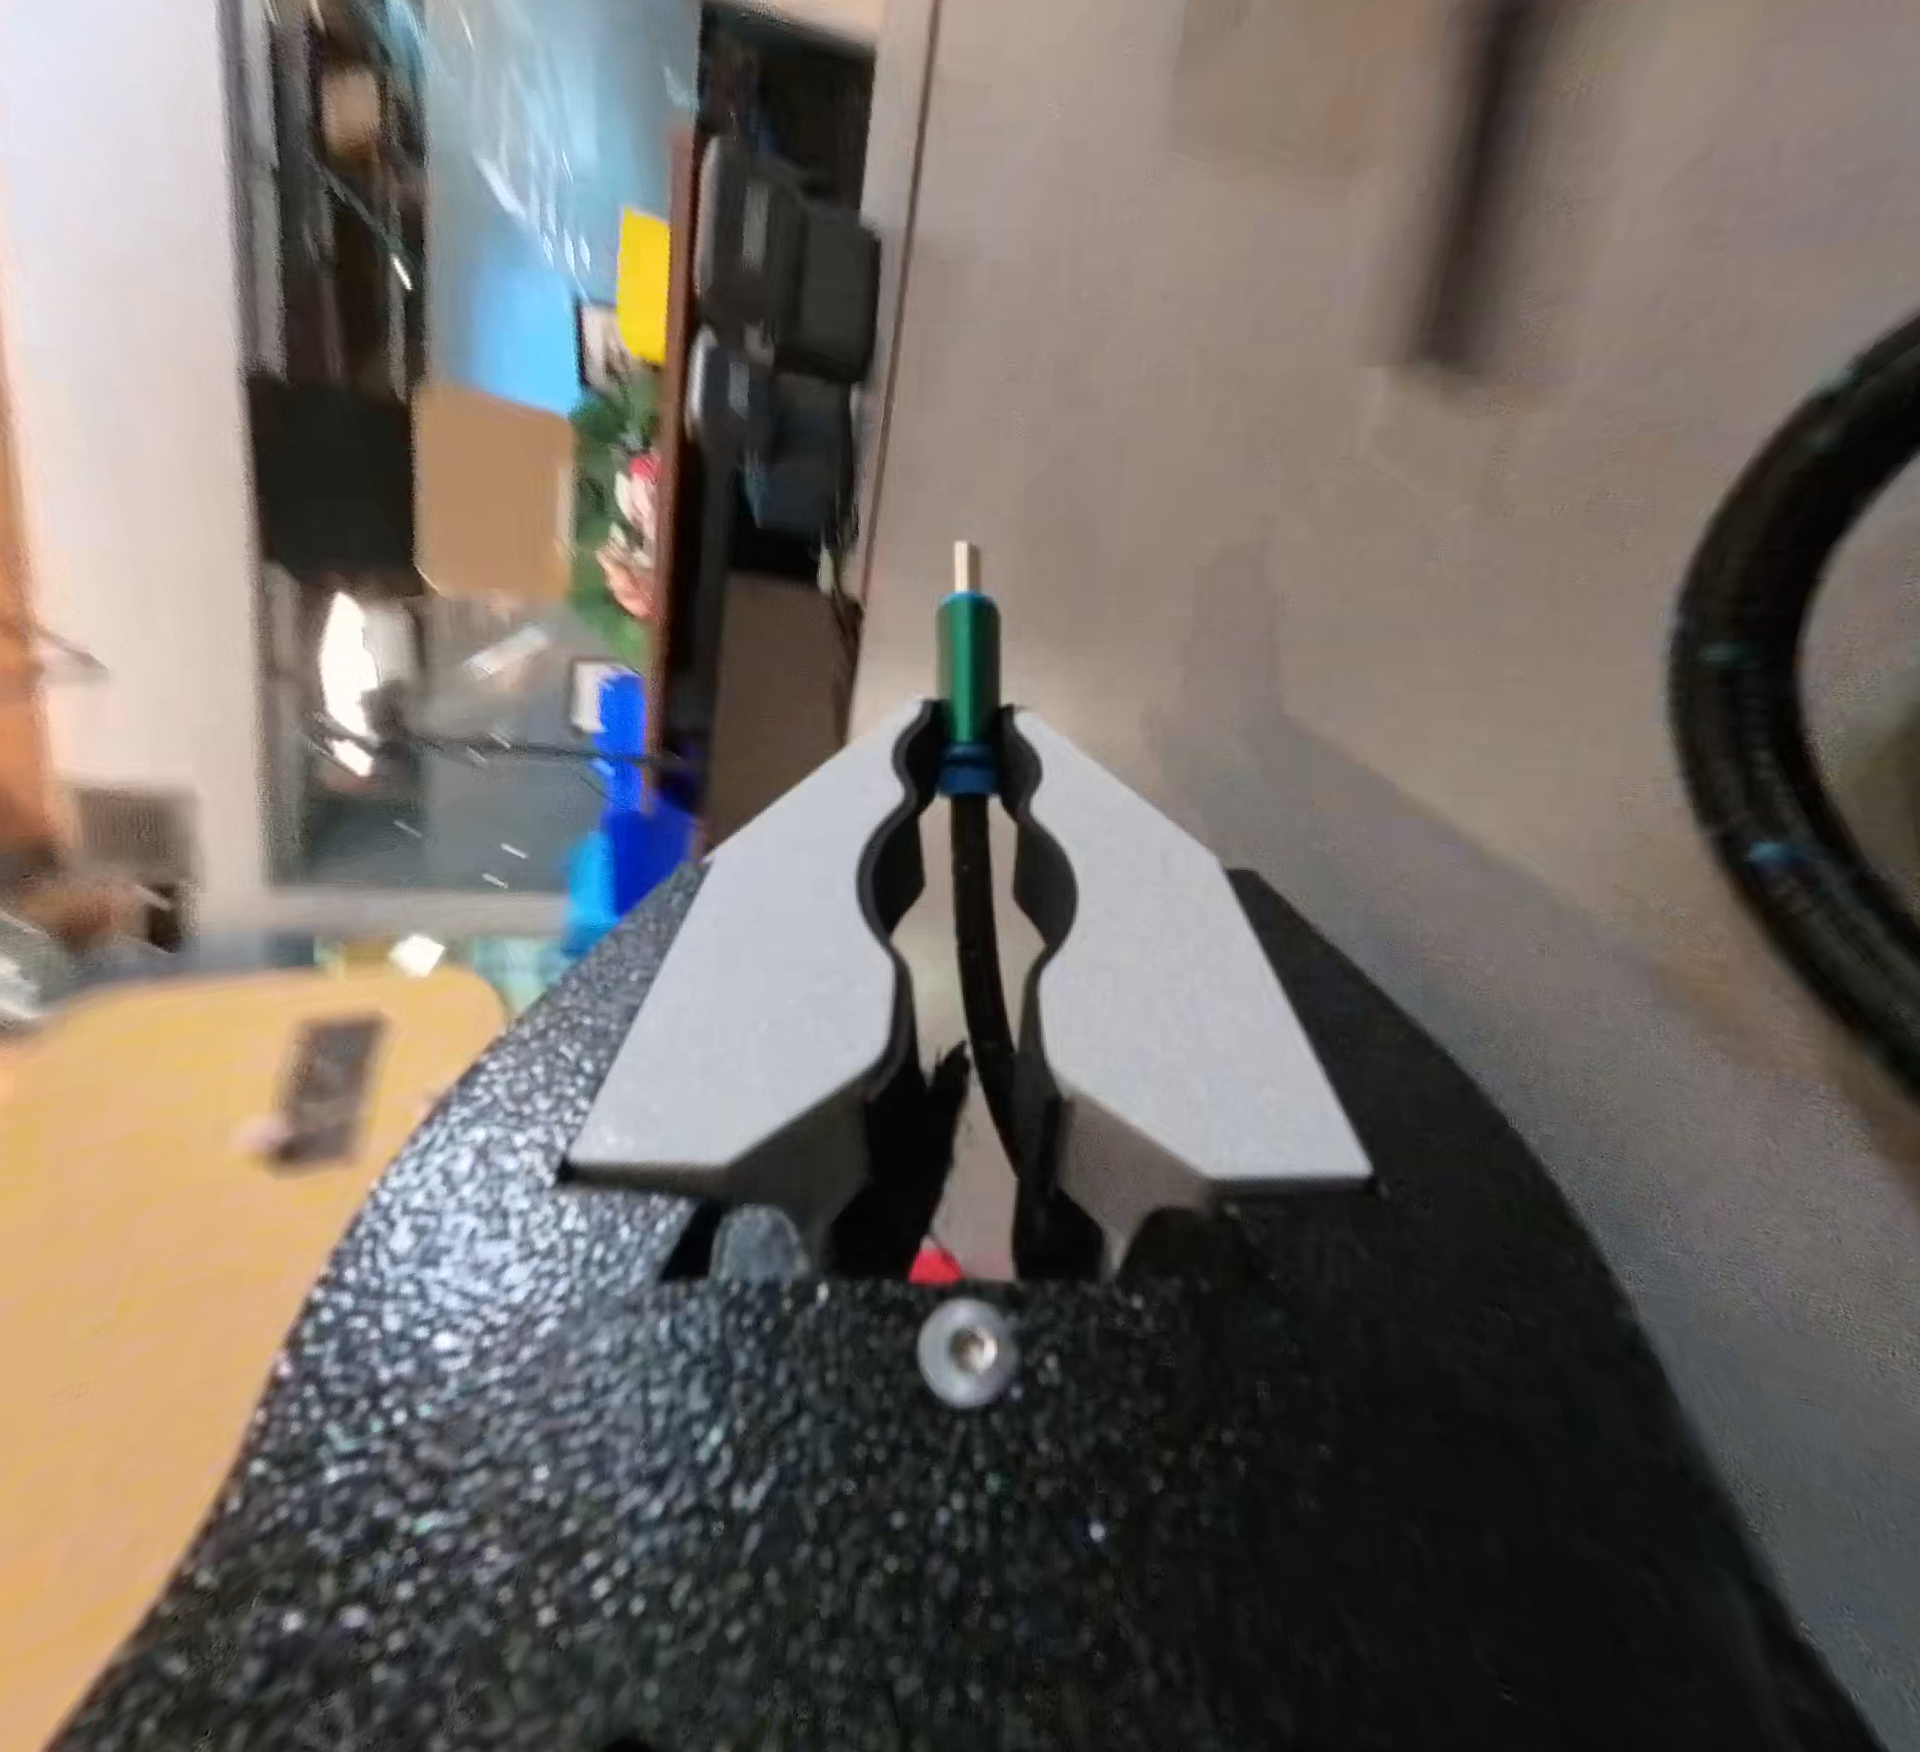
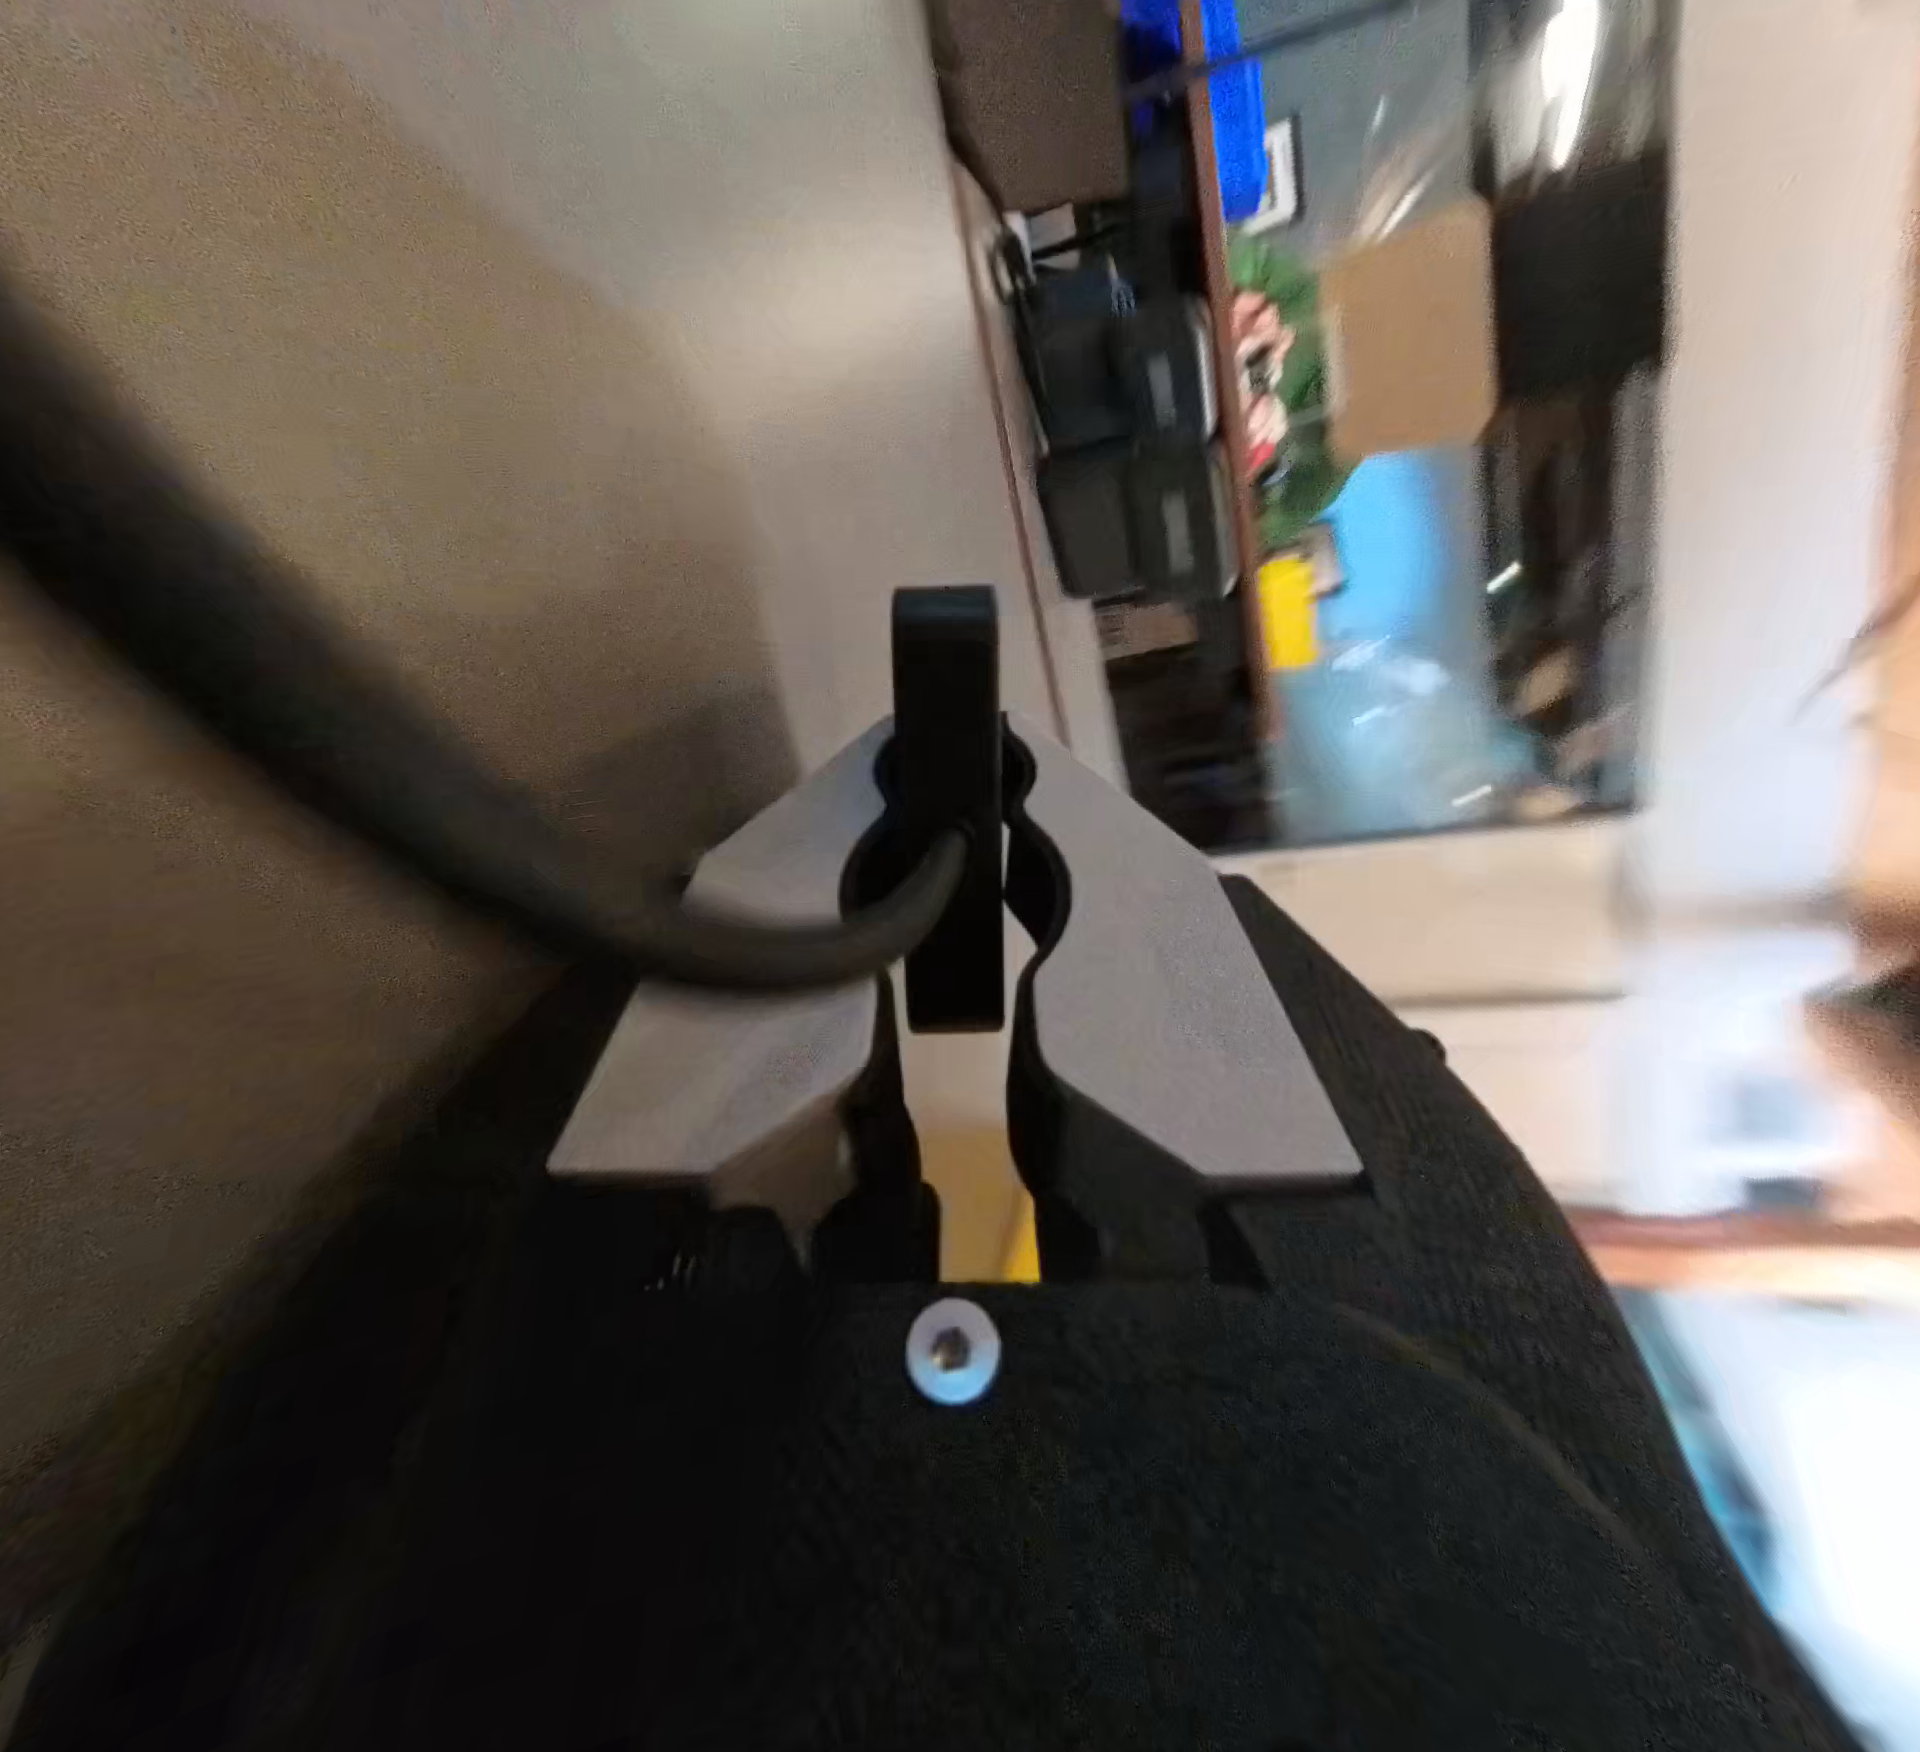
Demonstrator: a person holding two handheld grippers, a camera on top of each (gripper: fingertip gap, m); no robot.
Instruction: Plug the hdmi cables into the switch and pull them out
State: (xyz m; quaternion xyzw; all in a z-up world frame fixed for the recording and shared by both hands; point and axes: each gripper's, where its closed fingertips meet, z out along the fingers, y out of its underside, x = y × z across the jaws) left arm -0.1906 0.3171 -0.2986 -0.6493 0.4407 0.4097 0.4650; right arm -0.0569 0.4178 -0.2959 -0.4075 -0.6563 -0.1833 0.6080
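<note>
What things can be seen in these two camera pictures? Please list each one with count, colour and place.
green plug: 1, green shell with blue collar and metal tip, clamped at the fingertips of the left gripper, pointing forward
thin cable: 1, black, runs back from the green plug between the left fingers
cable loop: 1, black, right edge of the left wrist view
black block: 1, black, flat, held edge-on in the right gripper; possibly the switch, too blurred to confirm
thick cable: 1, dark grey, leaves the black block to the left
wooden surface: 1, light yellow, lower left of the left wrist view
left gripper: 1, grey fingers, black body
right gripper: 1, grey fingers, black body
</note>
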